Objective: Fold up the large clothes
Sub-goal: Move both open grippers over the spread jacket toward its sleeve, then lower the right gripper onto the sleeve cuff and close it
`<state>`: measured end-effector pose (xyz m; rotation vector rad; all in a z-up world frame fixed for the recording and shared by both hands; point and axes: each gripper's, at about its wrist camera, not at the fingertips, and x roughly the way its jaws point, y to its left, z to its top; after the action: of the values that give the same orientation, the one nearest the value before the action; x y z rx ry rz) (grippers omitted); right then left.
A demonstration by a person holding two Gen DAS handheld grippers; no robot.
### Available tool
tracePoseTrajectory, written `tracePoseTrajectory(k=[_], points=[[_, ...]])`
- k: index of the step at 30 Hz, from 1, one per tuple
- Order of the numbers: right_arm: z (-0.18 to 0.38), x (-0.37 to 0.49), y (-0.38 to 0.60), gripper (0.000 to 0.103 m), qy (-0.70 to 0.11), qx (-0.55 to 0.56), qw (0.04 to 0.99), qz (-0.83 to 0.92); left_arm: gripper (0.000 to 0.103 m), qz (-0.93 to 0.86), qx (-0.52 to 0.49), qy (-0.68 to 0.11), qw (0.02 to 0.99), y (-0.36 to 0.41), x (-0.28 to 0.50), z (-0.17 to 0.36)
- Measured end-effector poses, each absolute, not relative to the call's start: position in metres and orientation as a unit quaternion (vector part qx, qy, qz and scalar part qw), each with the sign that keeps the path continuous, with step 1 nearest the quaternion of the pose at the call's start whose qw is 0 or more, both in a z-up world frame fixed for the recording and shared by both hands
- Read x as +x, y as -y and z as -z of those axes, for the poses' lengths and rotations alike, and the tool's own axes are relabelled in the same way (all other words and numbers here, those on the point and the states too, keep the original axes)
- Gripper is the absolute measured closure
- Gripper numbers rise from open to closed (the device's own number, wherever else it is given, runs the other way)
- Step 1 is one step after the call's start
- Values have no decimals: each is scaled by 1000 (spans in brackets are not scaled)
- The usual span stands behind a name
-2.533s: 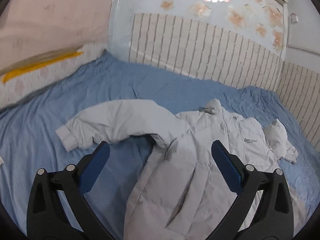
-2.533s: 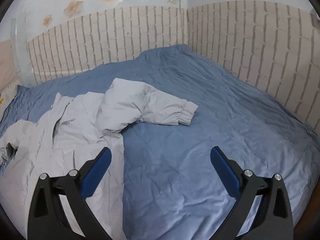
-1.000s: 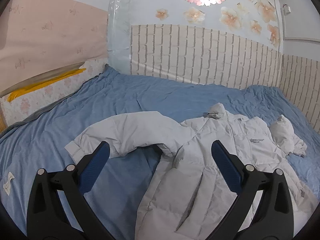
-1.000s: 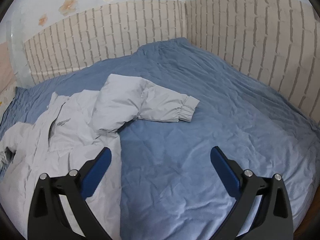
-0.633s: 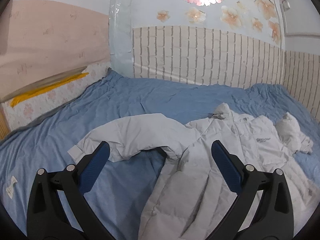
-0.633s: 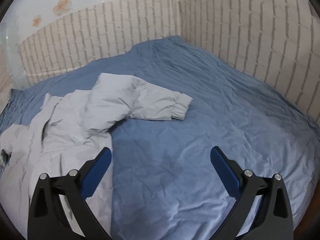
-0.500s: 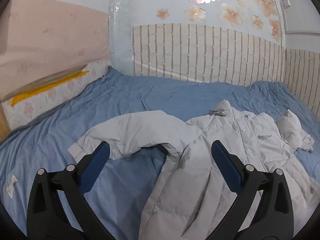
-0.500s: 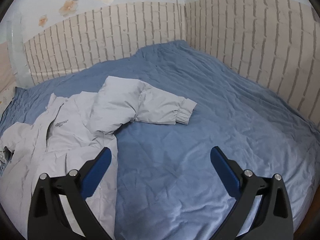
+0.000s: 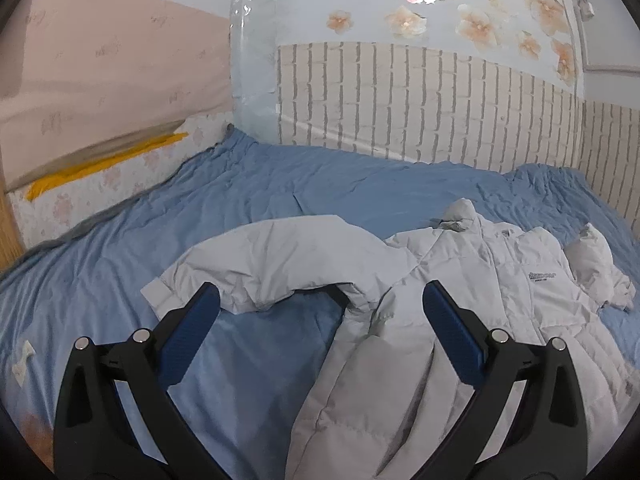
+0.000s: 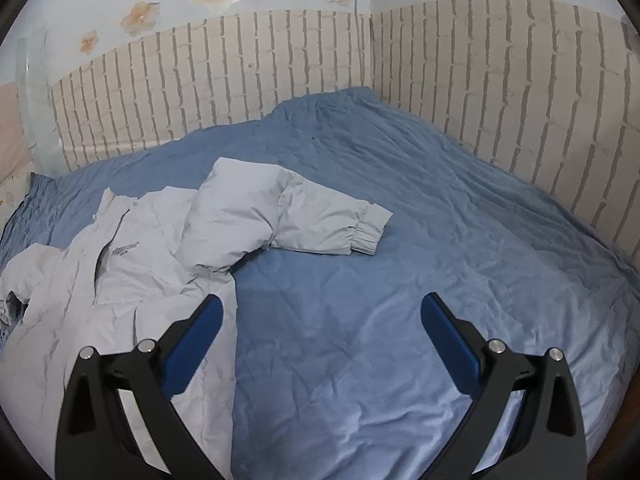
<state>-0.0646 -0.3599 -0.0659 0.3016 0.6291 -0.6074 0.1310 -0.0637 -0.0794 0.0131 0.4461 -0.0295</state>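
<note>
A pale grey padded jacket (image 9: pixel 460 320) lies front up on the blue bedsheet (image 9: pixel 280 200). One sleeve (image 9: pixel 272 264) stretches out to the left in the left wrist view. The other sleeve (image 10: pixel 304 220) bends to the right in the right wrist view, its elastic cuff (image 10: pixel 370 232) on the sheet. My left gripper (image 9: pixel 320 300) hovers open above the gap between the left sleeve and the jacket body. My right gripper (image 10: pixel 320 312) hangs open over bare sheet just right of the jacket's side edge (image 10: pixel 228 320). Neither gripper holds anything.
Brick-pattern walls (image 10: pixel 500 80) close the bed at the back and right. A flowered mattress side with a yellow strip (image 9: pixel 100 164) runs along the left. Wide bare sheet (image 10: pixel 460 220) lies right of the jacket.
Both views shifted a little as the grippers moved over the bed; the left one now sits somewhat closer to the left sleeve. The jacket has not moved and both grippers stay open.
</note>
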Motion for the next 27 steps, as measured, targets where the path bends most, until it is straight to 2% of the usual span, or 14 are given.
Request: tracePoseTrajectory(k=[10, 27], points=[[68, -62, 360, 4, -306, 144, 896, 288, 3, 20, 8, -217, 976, 62, 125, 77], [105, -16, 411, 4, -327, 169, 878, 307, 3, 39, 23, -208, 977, 80, 146, 73]])
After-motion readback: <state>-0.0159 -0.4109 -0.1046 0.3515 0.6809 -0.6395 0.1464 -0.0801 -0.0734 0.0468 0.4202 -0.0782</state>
